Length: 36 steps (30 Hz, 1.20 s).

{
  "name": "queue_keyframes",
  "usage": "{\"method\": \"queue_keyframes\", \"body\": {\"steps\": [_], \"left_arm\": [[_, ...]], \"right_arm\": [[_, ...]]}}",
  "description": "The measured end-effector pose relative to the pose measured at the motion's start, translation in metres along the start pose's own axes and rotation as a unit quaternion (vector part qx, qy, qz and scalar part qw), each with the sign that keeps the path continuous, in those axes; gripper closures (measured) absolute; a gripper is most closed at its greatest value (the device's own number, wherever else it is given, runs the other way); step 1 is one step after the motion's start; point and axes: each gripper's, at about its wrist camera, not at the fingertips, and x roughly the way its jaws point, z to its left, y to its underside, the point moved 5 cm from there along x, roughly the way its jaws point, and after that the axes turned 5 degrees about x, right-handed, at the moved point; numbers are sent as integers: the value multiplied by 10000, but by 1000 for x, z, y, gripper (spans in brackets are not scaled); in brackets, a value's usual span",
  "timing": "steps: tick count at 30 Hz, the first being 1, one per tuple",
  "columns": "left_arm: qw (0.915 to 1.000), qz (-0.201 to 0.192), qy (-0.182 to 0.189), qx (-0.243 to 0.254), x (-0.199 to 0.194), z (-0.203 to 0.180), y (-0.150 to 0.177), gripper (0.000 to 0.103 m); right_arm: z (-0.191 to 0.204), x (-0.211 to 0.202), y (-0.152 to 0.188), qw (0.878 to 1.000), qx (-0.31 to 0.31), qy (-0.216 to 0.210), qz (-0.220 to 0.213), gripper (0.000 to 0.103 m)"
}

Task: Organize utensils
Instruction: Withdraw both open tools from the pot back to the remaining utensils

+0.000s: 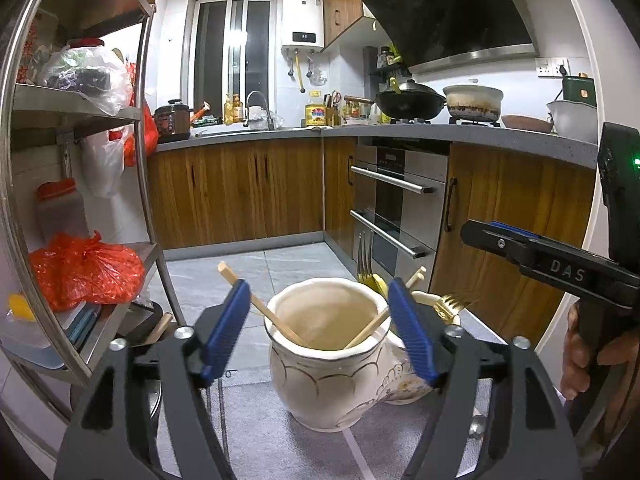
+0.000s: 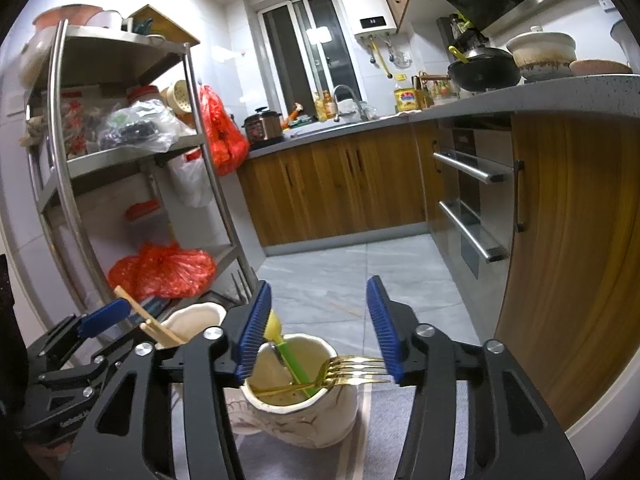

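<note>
Desk (image 1: 400, 440): a grey-covered surface carrying two cream ceramic holders side by side, touching or nearly so.
Chopstick jar (image 1: 326, 360): the nearer holder in the left wrist view; two wooden chopsticks (image 1: 280, 324) lean crossed inside it, so that sorting looks done.
Cutlery jar (image 2: 304, 404): the holder below the right wrist camera; it contains a gold fork (image 2: 352, 368) with tines sticking out over the rim, a green-handled utensil (image 2: 294, 368), and a thin gold handle lying across the inside.
Left hand-held gripper (image 1: 318, 328): released, its blue pads spread wide either side of the chopstick jar's mouth, gripping nothing.
Right hand-held gripper (image 2: 320, 328): released too, pads apart above the cutlery jar; the fork tines lie against the right pad but are not pinched.
Progress: judging by the pictures, late in the task; utensils are grouped by kind and no loose pieces show on the desk, though much of it is hidden.
Left to do: perhaps seating the fork deeper.
Left wrist view only: the chopstick jar's interior, plus fork tips behind the right pad.
Right wrist view only: the cutlery jar's contents, and a thin stick (image 2: 346, 310) lying on the floor tiles, possibly a stray chopstick.
</note>
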Motion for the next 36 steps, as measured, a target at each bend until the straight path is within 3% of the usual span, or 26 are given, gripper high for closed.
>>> {"method": "queue_keyframes", "body": {"steps": [5, 9, 20, 36], "left_arm": [[9999, -68, -111, -56, -8, 5, -6, 12], [9997, -158, -137, -85, -22, 7, -12, 6], [9997, -217, 46, -90, -73, -5, -12, 6], [9967, 598, 548, -11, -95, -49, 49, 6]], "right_arm": [[3, -13, -6, 9999, 44, -126, -80, 21], [6, -30, -12, 9995, 110, -253, -164, 6], [13, -73, 1, 9997, 24, -207, -158, 5], [-26, -101, 49, 9992, 85, 138, 364, 5]]}}
